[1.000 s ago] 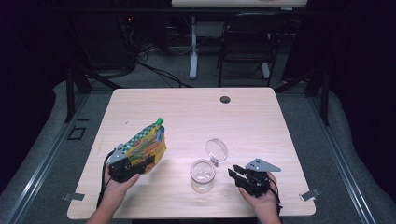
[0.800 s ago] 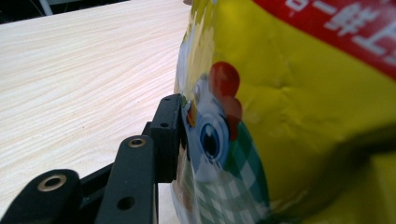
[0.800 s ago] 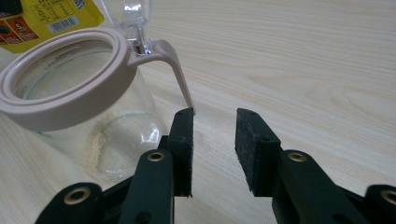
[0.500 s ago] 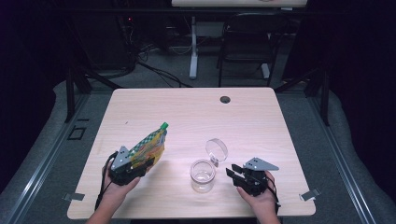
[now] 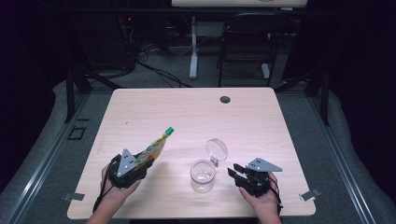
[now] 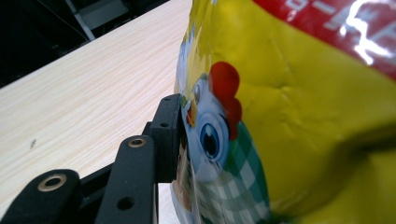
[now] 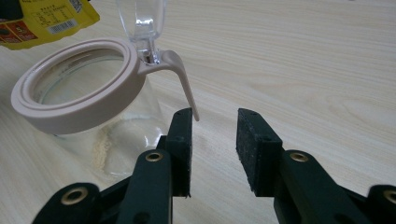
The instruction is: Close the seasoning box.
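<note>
High view first: your left gripper (image 5: 135, 163) is clamped on a yellow snack pouch (image 5: 154, 148), which slants up and away from your hand toward the middle of the table, its green corner (image 5: 169, 131) being the highest and farthest point from the jaws. In your left gripper view the pouch (image 6: 299, 116) crowds right up against the lens, a cartoon chicken with a red comb printed on it, and one black pad (image 6: 169, 135) presses flat against its side; the other jaw is hidden behind the foil. Just to the right of that gripper, and apart from it, stands a clear glass jar (image 5: 202, 175) with its round lid (image 5: 216, 150) swung open and standing upright at the jar's far side. In your right gripper view the jar (image 7: 88, 121) sits ahead and to the left of the jaws, its beige rim ring uppermost and a beige tab (image 7: 183, 84) curving down from the hinge to end just above the left pad. Your right gripper (image 7: 212, 144) is released, holding nothing, with bare wood showing in the gap; its jaws have just been opening a little further. Both things rest over a pale wooden table (image 5: 187, 112), and your right hand (image 5: 261, 198) lies near its front edge.
</note>
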Motion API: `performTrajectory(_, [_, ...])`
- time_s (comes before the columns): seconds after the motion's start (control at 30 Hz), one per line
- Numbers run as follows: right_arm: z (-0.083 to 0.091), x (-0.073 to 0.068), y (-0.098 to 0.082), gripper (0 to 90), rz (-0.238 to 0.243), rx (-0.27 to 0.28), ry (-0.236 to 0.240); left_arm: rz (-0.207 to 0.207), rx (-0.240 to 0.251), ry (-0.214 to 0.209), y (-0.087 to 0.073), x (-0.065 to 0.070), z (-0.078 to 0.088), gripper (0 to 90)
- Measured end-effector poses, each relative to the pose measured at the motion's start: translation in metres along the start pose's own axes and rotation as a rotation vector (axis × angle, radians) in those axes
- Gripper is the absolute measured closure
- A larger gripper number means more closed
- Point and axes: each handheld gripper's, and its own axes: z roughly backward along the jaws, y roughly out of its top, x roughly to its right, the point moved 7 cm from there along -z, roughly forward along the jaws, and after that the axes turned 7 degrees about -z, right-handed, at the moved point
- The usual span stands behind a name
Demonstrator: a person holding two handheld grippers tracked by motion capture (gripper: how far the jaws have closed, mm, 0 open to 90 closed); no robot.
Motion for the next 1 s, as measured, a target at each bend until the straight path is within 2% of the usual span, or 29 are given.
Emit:
performTrajectory(0.27, [-0.004,-0.001,0.000,66.1,0.006,-0.013,0.004,-0.100,-0.032,0.035,0.002,0.009,0.004,59.6])
performTrajectory(0.33, [-0.005,-0.001,0.000,65.9,0.007,-0.011,0.006,-0.129,-0.036,0.057,0.002,0.010,0.004,59.6])
performTrajectory(0.4, [-0.007,-0.002,0.000,65.3,0.011,-0.013,0.006,-0.142,-0.043,0.063,0.002,0.012,0.005,59.6])
performTrajectory(0.73, [-0.009,-0.009,0.004,62.4,0.043,-0.013,0.019,-0.167,-0.061,0.086,-0.002,0.012,0.009,59.6])
performTrajectory(0.83, [-0.009,-0.012,0.003,57.2,0.051,-0.021,0.026,-0.168,-0.059,0.090,0.000,0.013,0.010,59.6])
performTrajectory(0.93, [-0.009,-0.013,0.000,55.5,0.051,-0.045,0.027,-0.178,-0.058,0.091,0.002,0.014,0.011,59.6])
performTrajectory(1.0, [-0.009,-0.013,0.000,53.6,0.060,-0.042,0.025,-0.190,-0.059,0.092,0.003,0.016,0.010,59.6])
